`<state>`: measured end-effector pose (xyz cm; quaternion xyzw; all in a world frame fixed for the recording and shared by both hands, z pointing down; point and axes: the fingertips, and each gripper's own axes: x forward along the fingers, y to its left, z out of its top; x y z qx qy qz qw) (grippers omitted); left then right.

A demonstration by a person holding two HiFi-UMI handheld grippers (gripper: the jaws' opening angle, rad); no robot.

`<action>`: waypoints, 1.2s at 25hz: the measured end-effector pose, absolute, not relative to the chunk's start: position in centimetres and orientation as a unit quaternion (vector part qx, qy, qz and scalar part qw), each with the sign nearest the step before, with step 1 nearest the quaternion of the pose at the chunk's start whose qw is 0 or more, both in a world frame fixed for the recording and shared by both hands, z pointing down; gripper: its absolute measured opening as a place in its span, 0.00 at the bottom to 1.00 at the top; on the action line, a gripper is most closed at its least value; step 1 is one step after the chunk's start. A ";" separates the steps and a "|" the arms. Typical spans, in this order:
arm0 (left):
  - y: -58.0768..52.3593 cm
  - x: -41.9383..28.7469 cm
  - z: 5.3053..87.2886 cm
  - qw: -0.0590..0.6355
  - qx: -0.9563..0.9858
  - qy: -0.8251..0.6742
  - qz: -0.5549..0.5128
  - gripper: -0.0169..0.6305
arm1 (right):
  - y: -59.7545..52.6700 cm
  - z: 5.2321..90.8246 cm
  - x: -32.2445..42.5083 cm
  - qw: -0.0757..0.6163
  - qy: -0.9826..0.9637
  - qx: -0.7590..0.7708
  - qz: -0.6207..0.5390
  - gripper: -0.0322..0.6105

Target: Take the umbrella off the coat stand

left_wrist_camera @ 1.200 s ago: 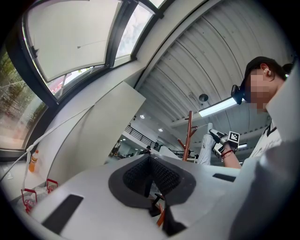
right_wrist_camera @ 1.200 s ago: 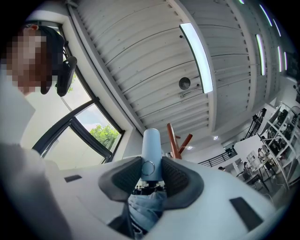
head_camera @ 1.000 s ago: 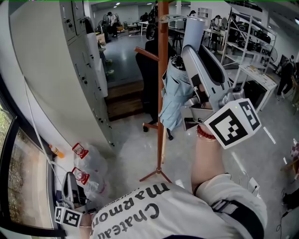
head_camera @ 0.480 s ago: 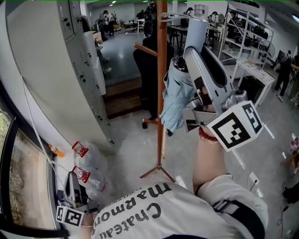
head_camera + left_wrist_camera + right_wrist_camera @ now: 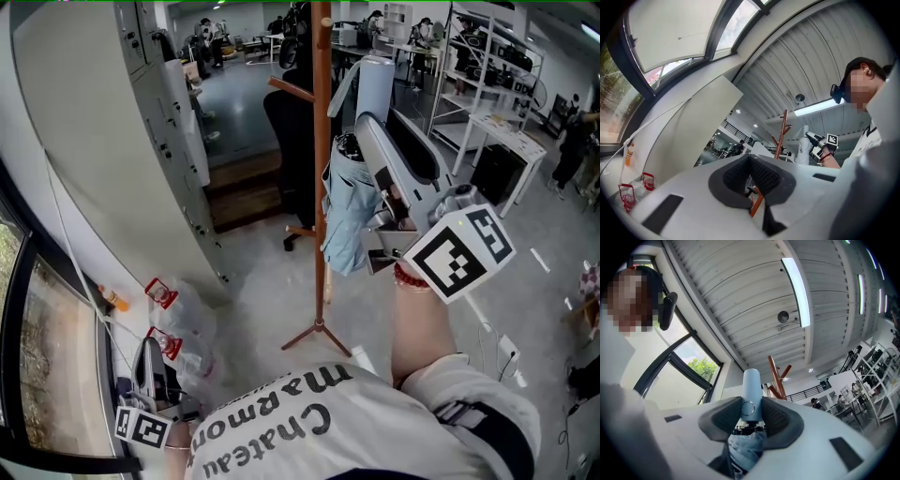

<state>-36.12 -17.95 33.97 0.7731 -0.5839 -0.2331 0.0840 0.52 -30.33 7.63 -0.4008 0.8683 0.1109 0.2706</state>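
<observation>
Umbrella point(image 5: 342, 216) just right of coat stand point(image 5: 322, 187) pole, between right gripper point(image 5: 367, 131) jaws; left gripper point(image 5: 150, 380) low at left.

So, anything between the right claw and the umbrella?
Nothing: the right gripper view shows the right claw closed directly on the umbrella, at its handle.

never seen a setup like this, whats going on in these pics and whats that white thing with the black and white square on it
There is no robot here. A person holds a hand-worked two-jaw gripper in each hand. The white thing is the right gripper, and the patterned cube is part of it. One picture comes from a camera on the person's head, looking down. The other two come from cameras riding on each gripper, looking along its jaws. There is no table. A wooden coat stand stands on the floor, with a folded light blue umbrella right beside its pole. The right gripper is closed on the umbrella's handle. The left gripper is held low, with its jaws together and empty.
</observation>
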 end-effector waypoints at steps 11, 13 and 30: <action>-15.3 -34.4 37.3 0.103 0.808 -0.541 -0.211 0.06 | -25.4 15.7 -3.3 0.250 0.890 -0.377 0.051 0.28; -16.0 -33.2 36.3 0.109 0.813 -0.533 -0.206 0.06 | -25.6 15.6 -3.2 0.245 0.893 -0.374 0.047 0.28; -16.0 -24.8 29.9 0.045 0.864 -0.461 -0.197 0.06 | -21.3 22.8 -3.2 0.199 0.922 -0.331 0.036 0.28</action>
